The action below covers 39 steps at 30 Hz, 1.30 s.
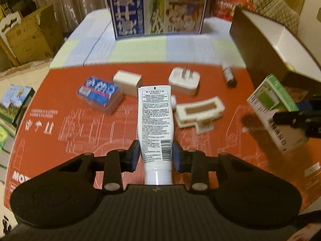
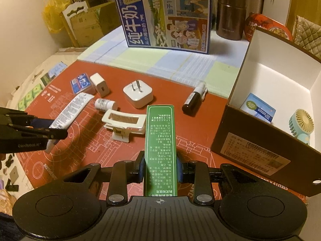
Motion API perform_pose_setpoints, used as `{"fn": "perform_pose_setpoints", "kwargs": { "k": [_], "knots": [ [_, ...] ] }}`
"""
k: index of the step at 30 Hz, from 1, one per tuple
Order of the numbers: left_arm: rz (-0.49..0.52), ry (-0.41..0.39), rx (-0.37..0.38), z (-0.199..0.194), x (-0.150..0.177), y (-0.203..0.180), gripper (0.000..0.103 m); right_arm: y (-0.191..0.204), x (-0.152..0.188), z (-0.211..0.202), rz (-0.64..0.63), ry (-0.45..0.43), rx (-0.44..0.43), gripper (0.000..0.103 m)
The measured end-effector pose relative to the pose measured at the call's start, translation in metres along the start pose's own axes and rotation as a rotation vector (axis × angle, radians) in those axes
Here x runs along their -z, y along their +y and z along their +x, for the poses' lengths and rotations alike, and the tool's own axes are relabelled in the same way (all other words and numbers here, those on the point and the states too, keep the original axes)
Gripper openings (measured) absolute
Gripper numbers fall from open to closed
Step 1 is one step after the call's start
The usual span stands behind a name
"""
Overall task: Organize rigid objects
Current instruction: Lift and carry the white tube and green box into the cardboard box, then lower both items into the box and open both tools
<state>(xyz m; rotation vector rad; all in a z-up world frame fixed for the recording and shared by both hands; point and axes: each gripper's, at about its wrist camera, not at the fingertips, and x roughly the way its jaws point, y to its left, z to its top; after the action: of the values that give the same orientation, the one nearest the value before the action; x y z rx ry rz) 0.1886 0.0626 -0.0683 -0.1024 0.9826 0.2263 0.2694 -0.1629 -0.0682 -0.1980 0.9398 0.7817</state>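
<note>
Dim, cluttered room; red printed counter with a pale checked cloth along its far edge and a blue milk carton standing there. At the right edge, an open dark box with white lining, already holding a small blue packet and a teal hand fan.

Left gripper: fingers clamped on the cap end of a white tube, lifted off the counter near its near edge. Probably light, with a soft body that dents; best taken low by the stiffer shoulder, as now, since the smooth plastic looks liable to slip if squeezed higher.

Right gripper: fingers clamped on the narrow sides of a green carton, held above the near edge just left of the box. Thin card, light, likely to crush under hard pressure; grip across the narrow sides seems sound.

Left loose mid-counter: white plug adapter, white clip holder, small pill bottle, dark spray bottle, white charger block, blue-labelled packet. All look small, rigid and light.
</note>
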Motion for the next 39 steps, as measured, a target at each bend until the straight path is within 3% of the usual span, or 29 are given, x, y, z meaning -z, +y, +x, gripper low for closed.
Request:
{"fn": "perform_pose_setpoints", "kwargs": {
  "k": [10,20,27,31,39],
  "knots": [
    [0.063,-0.109,0.078,-0.030,-0.048,-0.037,0.030,-0.012,-0.018,-0.038,0.035,-0.101,-0.009,0.027],
    [0.161,-0.180,0.220,-0.027,-0.107,-0.111,0.030,-0.072,-0.039,-0.080,0.171,-0.191,0.096,0.027],
    [0.212,-0.188,0.303,-0.010,-0.144,-0.172,0.030,-0.127,-0.049,-0.095,0.275,-0.232,0.185,0.027],
    [0.239,-0.178,0.313,0.007,-0.162,-0.200,0.030,-0.155,-0.052,-0.095,0.313,-0.237,0.228,0.027],
    [0.264,-0.117,0.310,0.056,-0.196,-0.240,0.030,-0.209,-0.067,-0.075,0.382,-0.219,0.232,0.027]
  ]
}}
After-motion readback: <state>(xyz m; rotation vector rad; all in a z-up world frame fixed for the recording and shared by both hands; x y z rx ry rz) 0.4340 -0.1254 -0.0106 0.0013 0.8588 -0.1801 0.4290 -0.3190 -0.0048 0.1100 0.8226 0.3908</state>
